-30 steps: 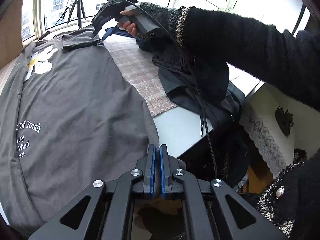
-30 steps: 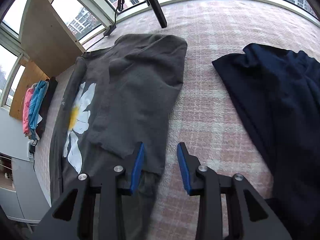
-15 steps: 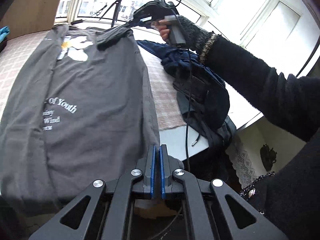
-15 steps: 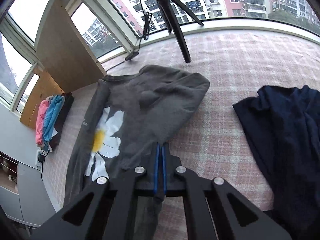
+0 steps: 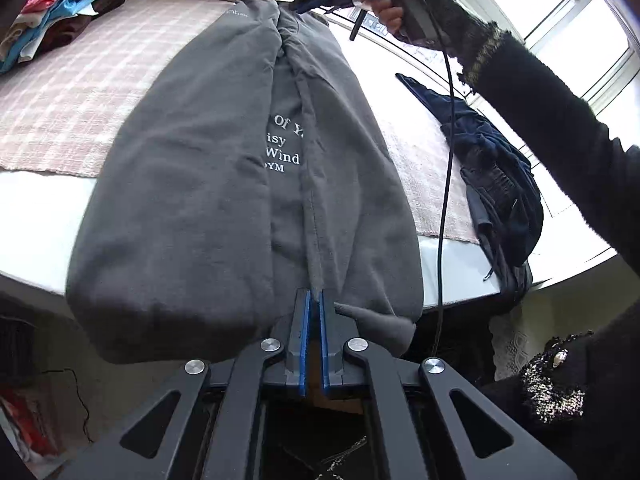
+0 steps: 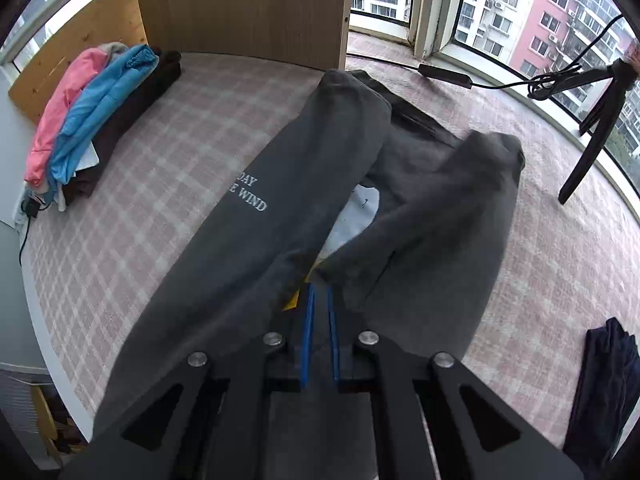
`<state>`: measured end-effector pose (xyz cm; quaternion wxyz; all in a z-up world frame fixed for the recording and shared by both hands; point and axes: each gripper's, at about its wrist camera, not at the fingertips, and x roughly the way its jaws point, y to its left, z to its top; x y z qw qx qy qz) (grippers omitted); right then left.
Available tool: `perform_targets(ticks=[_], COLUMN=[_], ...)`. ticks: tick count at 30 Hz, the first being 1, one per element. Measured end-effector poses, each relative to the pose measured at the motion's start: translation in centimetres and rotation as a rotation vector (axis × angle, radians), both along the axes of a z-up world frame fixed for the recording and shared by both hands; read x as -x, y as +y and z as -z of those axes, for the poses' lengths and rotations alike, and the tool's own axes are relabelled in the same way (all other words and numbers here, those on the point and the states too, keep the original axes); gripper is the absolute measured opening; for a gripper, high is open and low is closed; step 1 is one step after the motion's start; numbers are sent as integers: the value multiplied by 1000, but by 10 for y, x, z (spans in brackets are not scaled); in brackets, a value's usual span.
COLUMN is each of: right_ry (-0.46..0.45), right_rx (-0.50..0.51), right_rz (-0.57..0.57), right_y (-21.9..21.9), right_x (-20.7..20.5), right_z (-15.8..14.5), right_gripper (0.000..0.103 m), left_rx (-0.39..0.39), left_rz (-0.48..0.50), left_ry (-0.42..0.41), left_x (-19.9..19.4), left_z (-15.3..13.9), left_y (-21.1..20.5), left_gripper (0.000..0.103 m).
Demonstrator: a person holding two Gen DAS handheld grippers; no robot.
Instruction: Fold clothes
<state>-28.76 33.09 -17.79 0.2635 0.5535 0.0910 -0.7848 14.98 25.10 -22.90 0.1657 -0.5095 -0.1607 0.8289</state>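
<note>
Folding the grey shirt (image 5: pixel 224 184) is halfway thru the side step. It lies long on the bench (image 5: pixel 36 216) w/ its low end hanging off the near edge. Both long sides are turned in twd the middle, so only a strip of the white words shows.

Left tongs (image 5: pixel 314 300) are clenched on the shirt's low hem, cloth pinched btwn the blue pads. Right tongs (image 6: pixel 319 294) sit at the top end, nipping the cloth w/ the jaws just starting to part, so I think that side is about to be let go.

Next I guess the low hem gets carried up over the top end. That needs a flat, even pull so the sides don't flop open. Folded clothes (image 6: pixel 92 108) wait stacked nearby.
</note>
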Motion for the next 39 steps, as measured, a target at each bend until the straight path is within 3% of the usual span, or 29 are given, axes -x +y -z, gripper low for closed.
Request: perform_targets(ticks=[4, 8, 11, 14, 18, 23, 30, 32, 34, 39], right_ry=[45, 53, 46, 25, 39, 82, 126, 109, 85, 61], right_rx=[141, 249, 265, 278, 268, 132, 117, 176, 245, 296], right_rz=[-7, 33, 85, 142, 185, 155, 132, 126, 124, 113], right_y=[52, 128, 163, 174, 158, 128, 120, 122, 125, 134], right_x=[-56, -161, -262, -355, -430, -444, -436, -438, -442, -467], right_z=[-49, -66, -53, -29, 12, 62, 77, 75, 73, 59], right_gripper=[10, 16, 17, 17, 17, 18, 21, 20, 4, 5], left_rx=[12, 21, 22, 79, 128, 163, 186, 187, 190, 186], left_rz=[42, 124, 214, 325, 424, 483, 511, 514, 511, 518], left_ry=[14, 4, -14, -26, -25, 6, 18, 17, 19, 11], left_x=[-13, -9, 4, 14, 23, 29, 24, 23, 23, 23], left_z=[-21, -21, -12, -2, 2, -7, -9, -9, -9, -8], left_y=[-17, -15, -4, 14, 24, 26, 23, 21, 20, 18], left_gripper=[4, 11, 11, 16, 16, 16, 16, 16, 16, 16])
